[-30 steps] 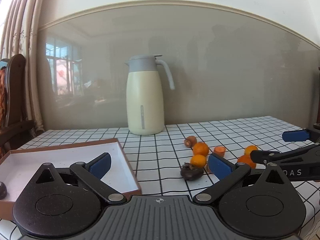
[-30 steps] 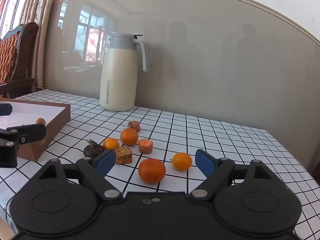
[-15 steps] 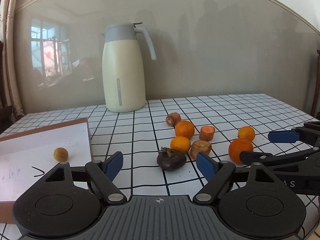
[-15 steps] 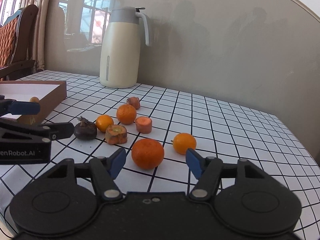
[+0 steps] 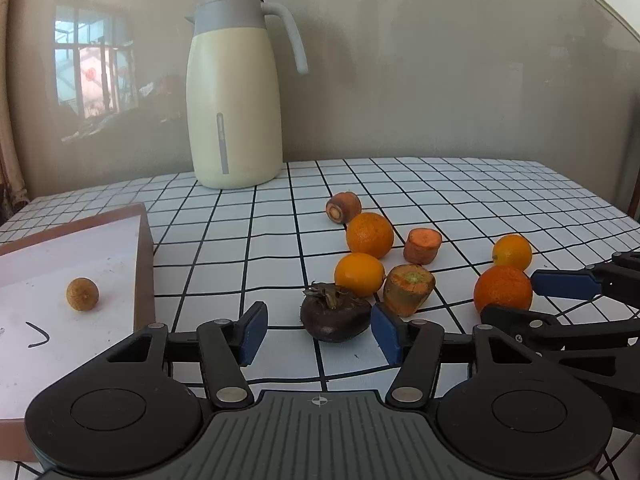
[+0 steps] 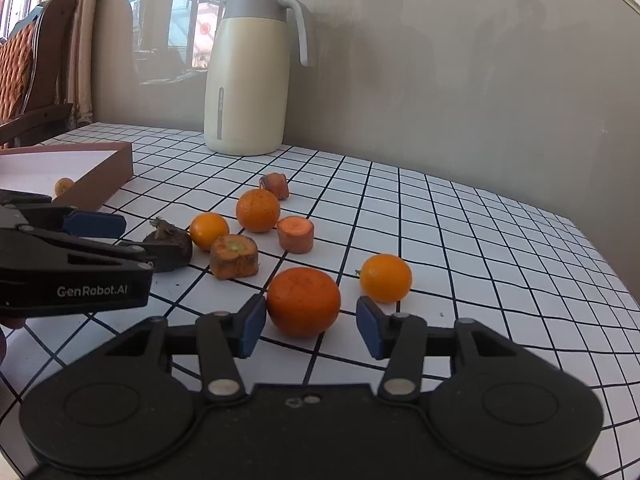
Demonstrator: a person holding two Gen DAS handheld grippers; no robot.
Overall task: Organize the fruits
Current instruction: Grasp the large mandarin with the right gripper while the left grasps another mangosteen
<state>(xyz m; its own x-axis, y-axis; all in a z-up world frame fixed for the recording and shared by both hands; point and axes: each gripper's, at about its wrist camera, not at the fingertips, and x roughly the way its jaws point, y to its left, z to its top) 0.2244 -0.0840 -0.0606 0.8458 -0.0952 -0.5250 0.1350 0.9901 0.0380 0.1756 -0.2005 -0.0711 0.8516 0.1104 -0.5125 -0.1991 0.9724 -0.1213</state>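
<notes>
While the tray (image 5: 144, 240) filled much of the left wrist view a second ago, it is now seen pushed to the left edge, and the fruit pile is framed far closer. The left gripper (image 5: 318, 330) is held spread, its blue pads on either side of a dark, stemmed fruit (image 5: 334, 312) that lies between them on the checked tablecloth (image 5: 460, 184); contact cannot be told. The right gripper (image 6: 310, 326) has likewise been brought in: half a second ago the large orange (image 6: 303, 301) sat just ahead of its tips, and it is now bracketed by the parted pads, the left pad apparently touching its skin. A smaller orange (image 6: 386, 278) is seen just beyond the right pad. Two more oranges and three carrot chunks are clustered near the dark fruit. One small round fruit (image 5: 82, 294) lies inside the tray. A cream jug (image 5: 236, 92) stands at the back wall.
</notes>
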